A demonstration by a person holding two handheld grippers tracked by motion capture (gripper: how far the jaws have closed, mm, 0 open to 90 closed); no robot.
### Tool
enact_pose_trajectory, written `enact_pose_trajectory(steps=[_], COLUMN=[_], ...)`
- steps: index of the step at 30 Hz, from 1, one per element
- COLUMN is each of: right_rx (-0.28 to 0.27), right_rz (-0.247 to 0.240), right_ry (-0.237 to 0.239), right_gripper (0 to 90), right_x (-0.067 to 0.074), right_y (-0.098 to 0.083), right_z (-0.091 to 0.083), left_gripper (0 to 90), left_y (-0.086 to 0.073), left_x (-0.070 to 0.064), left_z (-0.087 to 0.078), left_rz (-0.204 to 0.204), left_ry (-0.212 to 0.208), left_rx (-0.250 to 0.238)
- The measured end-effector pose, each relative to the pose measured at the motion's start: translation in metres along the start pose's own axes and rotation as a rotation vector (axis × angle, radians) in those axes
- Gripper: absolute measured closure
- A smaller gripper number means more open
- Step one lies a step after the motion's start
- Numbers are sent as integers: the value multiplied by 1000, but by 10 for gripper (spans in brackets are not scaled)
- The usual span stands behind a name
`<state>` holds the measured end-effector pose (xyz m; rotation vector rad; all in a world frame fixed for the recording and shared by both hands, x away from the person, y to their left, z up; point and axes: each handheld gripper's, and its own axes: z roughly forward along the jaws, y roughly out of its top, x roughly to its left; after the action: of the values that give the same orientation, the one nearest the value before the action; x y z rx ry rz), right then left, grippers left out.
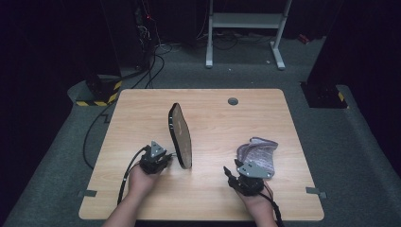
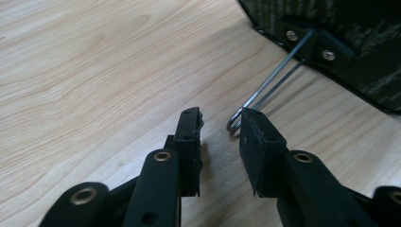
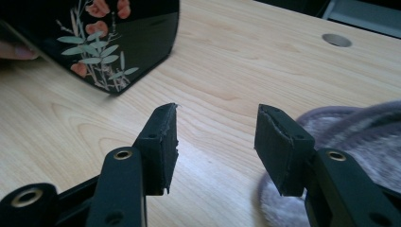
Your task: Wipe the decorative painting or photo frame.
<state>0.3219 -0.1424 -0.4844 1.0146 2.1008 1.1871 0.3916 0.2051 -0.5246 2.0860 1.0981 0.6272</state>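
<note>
A dark oval panel (image 1: 180,135) stands on edge on the wooden table (image 1: 213,198), propped by a thin wire stand (image 2: 269,85) screwed to its back (image 2: 359,42). Its glossy front carries painted flowers and leaves (image 3: 108,38). My left gripper (image 1: 163,158) sits just left of the panel's near end. Its jaws are open (image 2: 220,118), with the stand's wire loop just ahead of the right jaw tip and nothing between the pads. My right gripper (image 1: 231,166) rests open (image 3: 217,111) beside a grey-purple cloth (image 1: 257,151), which lies at its right (image 3: 350,123).
A grey grommet (image 1: 232,100) is set in the table near its far edge. Behind the table stand a white metal frame (image 1: 246,21) and a yellow-and-black striped base (image 1: 97,97) with cables trailing on the floor. A fingertip (image 3: 16,49) shows beside the panel.
</note>
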Motion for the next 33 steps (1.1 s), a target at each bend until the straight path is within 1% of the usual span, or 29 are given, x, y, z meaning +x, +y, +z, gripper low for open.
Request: enact_pose_trajectory(steps=[2,4,5,6,7,8,9,10,11,13,15,17,20,22,26,28,31,33], right_rx=[3,3,2,0,-3,-2,1,4,6,8,4,6,10,11,12,16,15,17], right_rz=[-12,-27,-30,-35,-43,-47,-52,-56,-65,-62,-53,-42,-41,-43,-38,-35,-30,-26], right_ry=[20,46,55,68,85,97,104,110,113,115,112,109,100,94,86,81,74,72], right_gripper=[519,524,524,522,518,511,503,497,494,492,492,491,490,490,490,490,490,490], right_x=[4,11,13,16,21,24,26,29,31,33,31,29,27,26,24,22,19,18], right_y=[1,3,4,6,8,10,11,13,15,18,21,22,22,21,19,18,16,16], right_z=[4,10,12,15,19,23,26,30,34,40,44,46,47,46,44,43,41,41], left_gripper=[679,652,634,612,586,565,541,514,483,415,374,347,337,338,350,371,391,414], left_y=[-1,-3,-4,-4,-5,-6,-7,-8,-10,-11,-10,-7,0,5,10,10,9,7], left_x=[0,-1,-3,-6,-10,-13,-17,-22,-29,-39,-48,-56,-63,-63,-62,-61,-59,-58], left_z=[-3,-7,-11,-17,-23,-27,-32,-38,-43,-51,-56,-60,-61,-60,-55,-53,-54,-56], left_rz=[9,12,5,7,14,17,19,29,39,48,29,23,8,-17,-42,-40,-31,-36], left_ry=[3,-25,-48,-74,-91,-99,-121,-136,-138,-140,-166,-182,-177,-194,-214,-216,-211,-208], left_rx=[6,-14,-37,-68,-88,-105,-123,-136,-155,-176,-200,-217,-235,-246,-254,-250,-254,-254])
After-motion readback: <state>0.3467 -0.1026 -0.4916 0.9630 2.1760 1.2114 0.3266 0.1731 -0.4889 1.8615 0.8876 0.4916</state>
